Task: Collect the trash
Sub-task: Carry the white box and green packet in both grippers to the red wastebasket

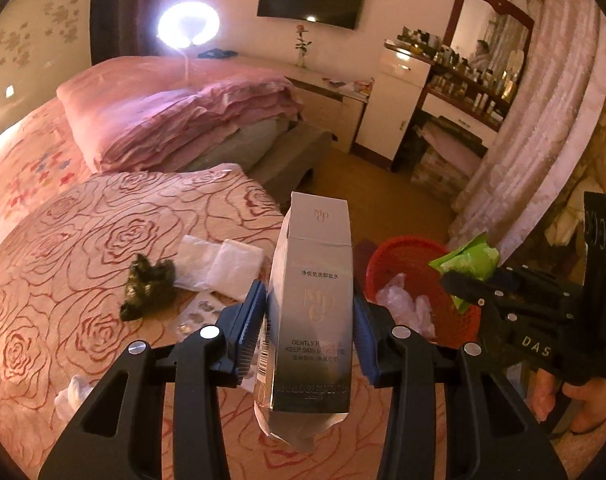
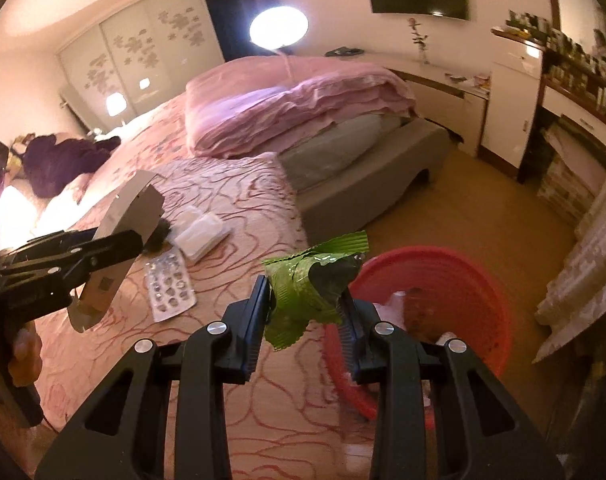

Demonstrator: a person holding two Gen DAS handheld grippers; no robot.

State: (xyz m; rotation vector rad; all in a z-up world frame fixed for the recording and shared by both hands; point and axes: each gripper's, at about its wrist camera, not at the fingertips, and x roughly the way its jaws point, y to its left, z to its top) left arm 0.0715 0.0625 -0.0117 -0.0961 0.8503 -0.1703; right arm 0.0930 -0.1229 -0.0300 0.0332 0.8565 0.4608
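My left gripper (image 1: pixel 309 312) is shut on a tall silver cosmetics box (image 1: pixel 313 300), held upright above the bed edge; the box also shows in the right wrist view (image 2: pixel 123 236). My right gripper (image 2: pixel 305 304) is shut on a crumpled green wrapper (image 2: pixel 313 280), held beside the rim of the red trash basket (image 2: pixel 463 276). In the left wrist view the right gripper (image 1: pixel 475 280) holds the green wrapper (image 1: pixel 469 260) over the basket (image 1: pixel 407 256), which has clear plastic inside.
On the rose-patterned bedspread (image 1: pixel 83 280) lie a dark crumpled wrapper (image 1: pixel 147 284), a white plastic packet (image 1: pixel 219 264), an empty blister pack (image 2: pixel 169 284) and a white tissue (image 1: pixel 73 394). Folded pink quilts (image 1: pixel 175 112) sit further back. A curtain (image 1: pixel 543 120) hangs right of the basket.
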